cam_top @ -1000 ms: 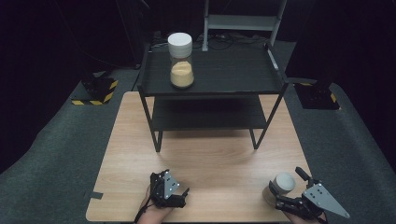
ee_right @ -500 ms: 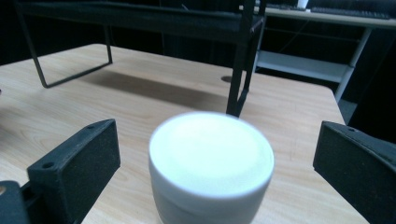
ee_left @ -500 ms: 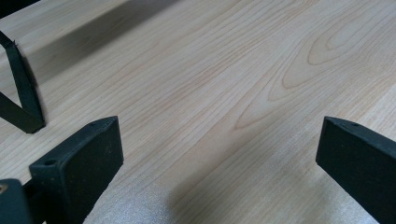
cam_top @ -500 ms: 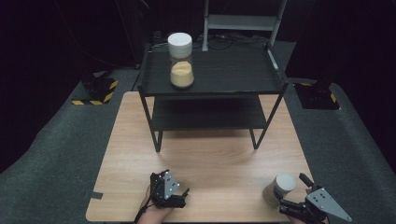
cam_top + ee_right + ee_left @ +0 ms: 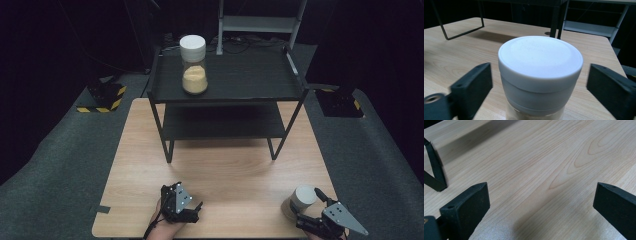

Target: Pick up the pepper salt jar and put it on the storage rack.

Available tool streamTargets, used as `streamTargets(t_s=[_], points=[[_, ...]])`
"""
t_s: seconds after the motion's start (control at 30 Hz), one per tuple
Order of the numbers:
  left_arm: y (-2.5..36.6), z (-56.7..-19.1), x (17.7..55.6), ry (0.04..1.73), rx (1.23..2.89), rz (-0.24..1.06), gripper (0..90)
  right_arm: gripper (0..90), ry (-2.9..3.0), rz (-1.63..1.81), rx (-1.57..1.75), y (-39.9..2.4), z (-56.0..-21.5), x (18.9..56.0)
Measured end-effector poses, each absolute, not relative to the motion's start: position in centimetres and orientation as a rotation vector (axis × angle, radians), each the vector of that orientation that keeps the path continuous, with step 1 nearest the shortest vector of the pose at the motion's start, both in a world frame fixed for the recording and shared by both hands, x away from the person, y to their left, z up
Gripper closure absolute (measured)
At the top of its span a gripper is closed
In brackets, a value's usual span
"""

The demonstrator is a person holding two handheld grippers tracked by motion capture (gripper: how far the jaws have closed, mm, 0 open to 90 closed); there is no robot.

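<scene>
Right gripper [image 5: 306,210] lower now, jaws just closing round jar [image 5: 540,75], gaps remain; grasp imminent. Left gripper [image 5: 192,207] wide, idle.

The high view looks forward and down from above the person's side onto the whole wooden table [image 5: 225,170] and the black shelf rack [image 5: 227,87] at its far end. The left gripper view sits low and close over the tabletop, with a rack leg [image 5: 435,170] at its left edge. The right gripper view looks level across the table from very near a white-lidded jar [image 5: 540,72], sharing rack legs and tabletop with both others.
</scene>
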State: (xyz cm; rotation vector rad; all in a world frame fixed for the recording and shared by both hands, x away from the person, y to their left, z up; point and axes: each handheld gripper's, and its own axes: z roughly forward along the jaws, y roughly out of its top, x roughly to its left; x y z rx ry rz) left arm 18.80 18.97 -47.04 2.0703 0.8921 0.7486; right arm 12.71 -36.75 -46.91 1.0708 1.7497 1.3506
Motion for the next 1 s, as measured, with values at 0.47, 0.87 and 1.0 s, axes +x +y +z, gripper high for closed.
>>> streamTargets(t_s=[0.47,0.87,1.0], points=[[18.9,-47.0,18.8,0.891,2.073,0.746,0.9,26.8,1.782,1.402,1.088,-37.9,-47.7,13.4],[19.0,-47.0,18.8,0.888,2.073,0.746,0.9,33.9,1.785,1.436,1.085,-38.1,-48.0,13.4],[19.0,-47.0,18.8,0.888,2.071,0.745,0.9,34.2,1.783,1.431,1.080,-38.1,-48.0,13.4]])
